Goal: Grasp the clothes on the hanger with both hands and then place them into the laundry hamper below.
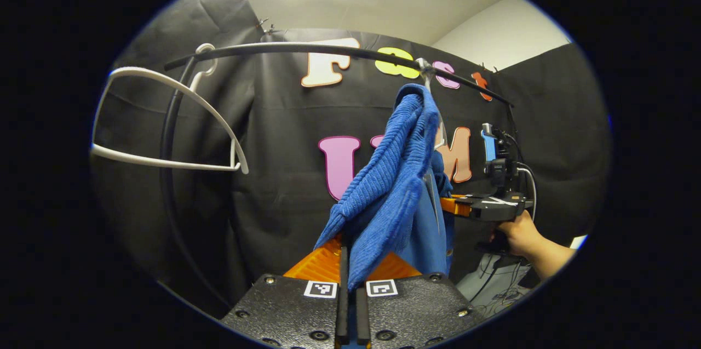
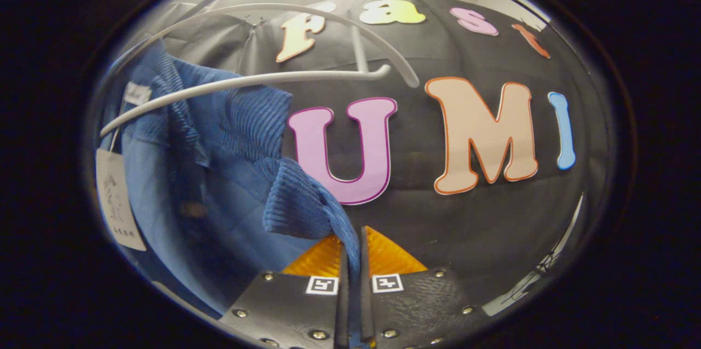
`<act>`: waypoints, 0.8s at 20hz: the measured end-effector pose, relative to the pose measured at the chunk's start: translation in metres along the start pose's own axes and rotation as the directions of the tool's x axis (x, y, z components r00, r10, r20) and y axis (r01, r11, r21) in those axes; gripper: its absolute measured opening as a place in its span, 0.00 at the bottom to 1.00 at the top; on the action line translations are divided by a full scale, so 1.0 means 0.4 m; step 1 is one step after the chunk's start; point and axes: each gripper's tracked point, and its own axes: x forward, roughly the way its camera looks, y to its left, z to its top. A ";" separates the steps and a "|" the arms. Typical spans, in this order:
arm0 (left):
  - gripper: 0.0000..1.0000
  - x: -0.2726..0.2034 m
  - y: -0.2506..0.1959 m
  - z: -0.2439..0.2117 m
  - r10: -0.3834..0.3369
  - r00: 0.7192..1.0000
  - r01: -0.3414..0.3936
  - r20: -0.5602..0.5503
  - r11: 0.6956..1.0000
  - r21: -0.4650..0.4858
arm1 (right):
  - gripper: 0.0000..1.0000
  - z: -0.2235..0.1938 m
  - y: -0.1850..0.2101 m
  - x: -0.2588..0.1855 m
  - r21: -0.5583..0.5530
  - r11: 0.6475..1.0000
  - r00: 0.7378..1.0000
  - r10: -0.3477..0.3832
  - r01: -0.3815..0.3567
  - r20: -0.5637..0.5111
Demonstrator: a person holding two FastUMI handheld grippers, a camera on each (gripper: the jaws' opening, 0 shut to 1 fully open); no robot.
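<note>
Garment: blue ribbed knit sweater (image 1: 391, 173), hanging from a pale thin hanger (image 2: 246, 81) on the black curved rail (image 1: 285, 49); one side already slipping off and drooping low.
Left gripper (image 1: 350, 278): pressed together on a fold of the knit, cloth pinched between both fingers, seen in the left gripper view.
Right gripper (image 2: 353, 261): closed on the ribbed cuff edge of the same sweater, cloth caught between both fingers, seen in the right gripper view; seen also from the side in the left gripper view, held by a person's hand (image 1: 520, 234) just behind the cloth.
Empty hanger: second white wire hanger (image 1: 164, 119) on the same rail, well apart to the side, not in the way.
Paper tag (image 2: 118, 201): white, dangling at the inside of the sweater.
Step in hand, as judged: both grips taken; lifting the sweater free of the hanger.
How to do well: raise both grippers together a little, then draw toward the open end of the hanger arm, so the shoulder slides off and does not drag the hook along the rail.
Risk: thin pinch on loose knit probably stretches or slips; keep both grips firm and pull evenly.
Hamper: somewhere below by the task; lower only after the cloth is fully free.
</note>
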 end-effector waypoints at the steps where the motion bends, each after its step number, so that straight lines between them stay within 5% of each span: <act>1: 0.05 -0.020 0.011 0.007 0.026 0.999 -0.026 0.024 0.999 0.019 | 0.09 0.009 0.040 -0.035 0.010 1.000 1.000 0.014 -0.014 0.021; 3: 0.05 -0.069 0.051 0.063 0.074 0.993 -0.074 0.091 0.997 0.001 | 0.09 0.007 0.108 -0.088 0.022 0.999 0.999 0.037 -0.037 0.029; 6: 0.05 -0.132 0.078 0.141 0.070 0.987 -0.050 0.145 0.989 -0.136 | 0.08 0.015 0.173 -0.149 0.079 0.995 0.998 0.065 -0.067 0.024; 11: 0.05 -0.180 0.124 0.063 0.151 0.986 -0.150 0.074 0.988 -0.022 | 0.08 -0.006 0.202 -0.248 0.053 0.999 1.000 0.012 -0.012 0.003; 16: 0.05 -0.177 0.066 -0.010 0.086 0.996 -0.088 -0.037 0.994 -0.065 | 0.08 -0.035 0.198 -0.325 0.020 0.998 0.998 -0.052 0.052 -0.029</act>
